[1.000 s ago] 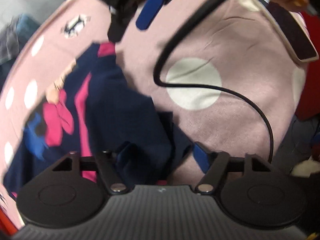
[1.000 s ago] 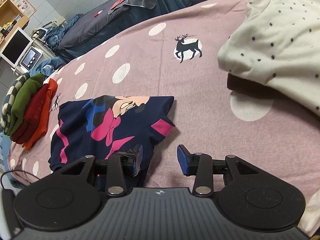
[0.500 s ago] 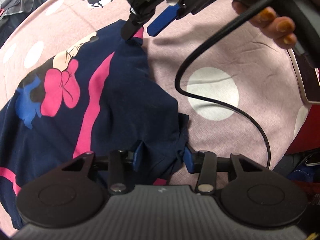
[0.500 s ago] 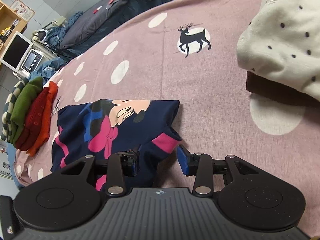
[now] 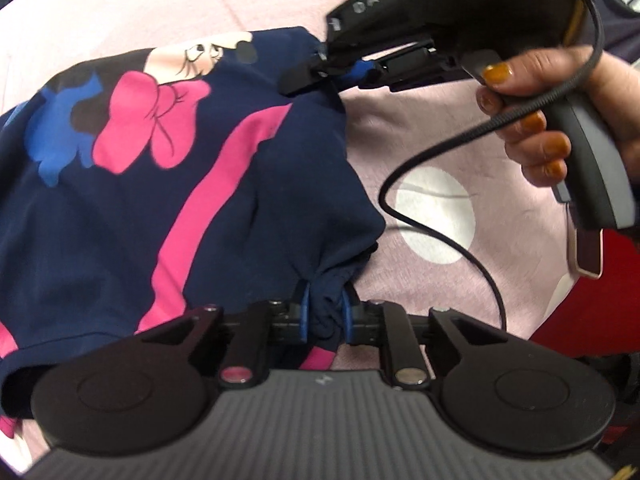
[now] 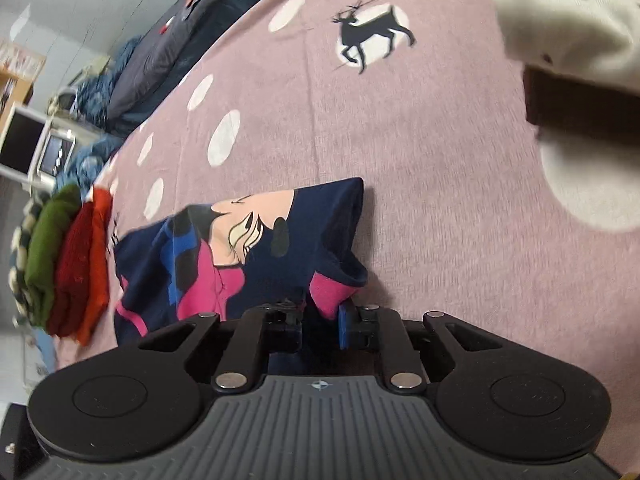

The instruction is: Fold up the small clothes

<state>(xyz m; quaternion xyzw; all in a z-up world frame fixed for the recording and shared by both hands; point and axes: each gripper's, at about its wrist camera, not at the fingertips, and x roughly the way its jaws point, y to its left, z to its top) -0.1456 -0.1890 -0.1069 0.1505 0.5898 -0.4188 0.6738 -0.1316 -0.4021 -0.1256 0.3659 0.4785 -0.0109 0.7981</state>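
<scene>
Fingers (image 5: pixel 303 312) of the left gripper pinch the near hem corner of the navy cartoon-print cotton T-shirt (image 5: pixel 168 168) on the pink spotted bedspread (image 5: pixel 440 152), the right gripper (image 6: pixel 322 320) nipping its pink-cuffed sleeve end, so the garment stretches lengthwise between them.

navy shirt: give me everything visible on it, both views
The shirt is a small navy knit top with a cartoon mouse print, big pink bow, blue patches, a pink diagonal stripe and pink cuffs. It lies partly folded and rumpled on the pink dotted bedsheet. The left gripper is shut on a bunched edge of it; the right gripper is shut on the corner by a pink cuff, which is lifted slightly. In the right view it lies beside a stack of folded clothes; whether they touch is unclear.
</scene>
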